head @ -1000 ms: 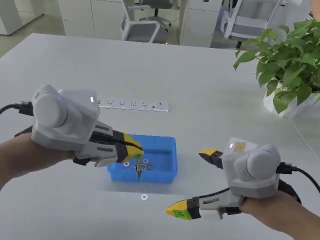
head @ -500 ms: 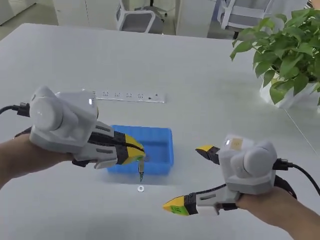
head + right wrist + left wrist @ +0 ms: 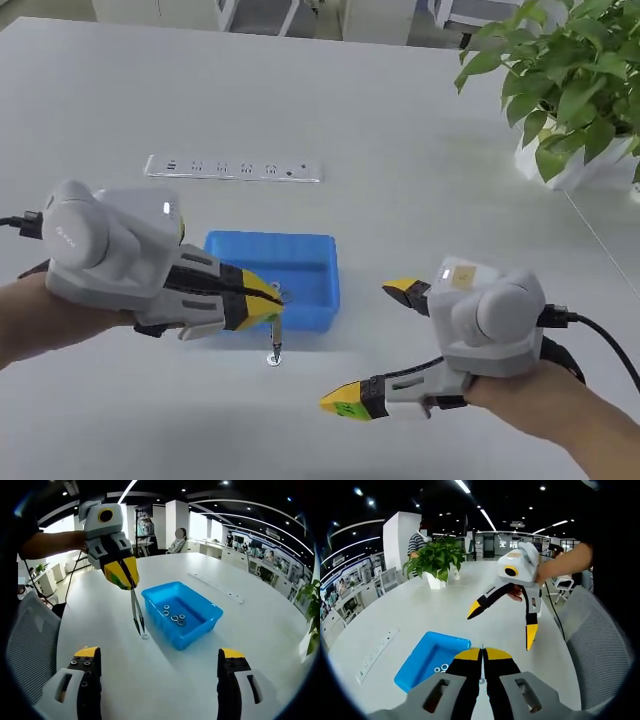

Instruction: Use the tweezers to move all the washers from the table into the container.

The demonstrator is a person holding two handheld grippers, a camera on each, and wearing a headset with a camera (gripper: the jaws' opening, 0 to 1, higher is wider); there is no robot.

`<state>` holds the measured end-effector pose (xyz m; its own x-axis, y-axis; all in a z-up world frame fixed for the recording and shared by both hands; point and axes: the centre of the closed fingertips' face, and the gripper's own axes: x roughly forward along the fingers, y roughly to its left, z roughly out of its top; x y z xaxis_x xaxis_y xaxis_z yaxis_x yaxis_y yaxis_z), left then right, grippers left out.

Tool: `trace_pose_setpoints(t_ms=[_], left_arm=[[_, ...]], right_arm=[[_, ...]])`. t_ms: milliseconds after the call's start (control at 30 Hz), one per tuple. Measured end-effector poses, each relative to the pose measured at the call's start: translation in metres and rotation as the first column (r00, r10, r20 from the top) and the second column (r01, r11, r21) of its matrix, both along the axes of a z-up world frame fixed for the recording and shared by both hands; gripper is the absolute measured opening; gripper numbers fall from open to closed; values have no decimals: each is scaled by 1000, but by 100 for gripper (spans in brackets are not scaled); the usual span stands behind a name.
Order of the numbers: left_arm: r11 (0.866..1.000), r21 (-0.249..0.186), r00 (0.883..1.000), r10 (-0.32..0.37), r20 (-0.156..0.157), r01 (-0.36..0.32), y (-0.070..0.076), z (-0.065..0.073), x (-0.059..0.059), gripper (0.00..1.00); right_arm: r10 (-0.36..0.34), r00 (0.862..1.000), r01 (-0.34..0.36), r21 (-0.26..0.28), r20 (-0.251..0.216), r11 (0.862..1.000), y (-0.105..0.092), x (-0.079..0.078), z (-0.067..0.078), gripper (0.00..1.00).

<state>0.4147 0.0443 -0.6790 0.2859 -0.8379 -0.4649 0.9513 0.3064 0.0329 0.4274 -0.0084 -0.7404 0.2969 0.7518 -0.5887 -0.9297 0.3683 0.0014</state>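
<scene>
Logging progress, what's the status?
Left gripper shut on tweezers, tips at one washer on table, beside container. Right gripper open, idle. Other washers in container. Nothing blocking.

Bare table (image 3: 420, 200) is seen right of the container (image 3: 270, 239) and behind it, up to the strip (image 3: 233, 168); the plant (image 3: 560, 90) stands well apart at the far right. The washer (image 3: 274, 359) lies just before the container's near wall, so access from behind is barred by that wall, and from above by the tweezers (image 3: 276, 338) clamped in the left gripper (image 3: 272, 298). The right side is partly taken by the right gripper (image 3: 358, 346), jaws spread wide. The near side is bare.
</scene>
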Motion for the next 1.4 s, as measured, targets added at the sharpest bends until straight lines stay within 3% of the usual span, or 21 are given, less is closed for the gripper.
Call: trace_pose_setpoints(t_ms=[533,567,1167,1300,1333,1400], left_arm=[[1000,-2,1000,-14,-5,14,-1,-12,-2,5],[1000,-9,1000,-14,5,14,-2,-11,-2,5],[1000,-12,1000,-16,-6,16,2,-13,0,5],[999,-8,1000,-31,-1,31,2,-13,0,5],[999,-16,999,-39,-17,39,2,-13,-2,5],[999,-17,999,-47,-18,46,3,-13,-3,5]], right_arm=[[15,1000,-15,2,-9,1000,7,1,-8,95],[18,1000,-18,3,-9,1000,7,0,-8,95],[33,999,-33,1,-14,999,13,0,-14,93],[53,999,-53,10,-3,999,17,-2,-12,89],[68,998,-68,17,6,998,19,-3,-11,87],[109,994,-109,14,32,994,23,-5,-9,82]])
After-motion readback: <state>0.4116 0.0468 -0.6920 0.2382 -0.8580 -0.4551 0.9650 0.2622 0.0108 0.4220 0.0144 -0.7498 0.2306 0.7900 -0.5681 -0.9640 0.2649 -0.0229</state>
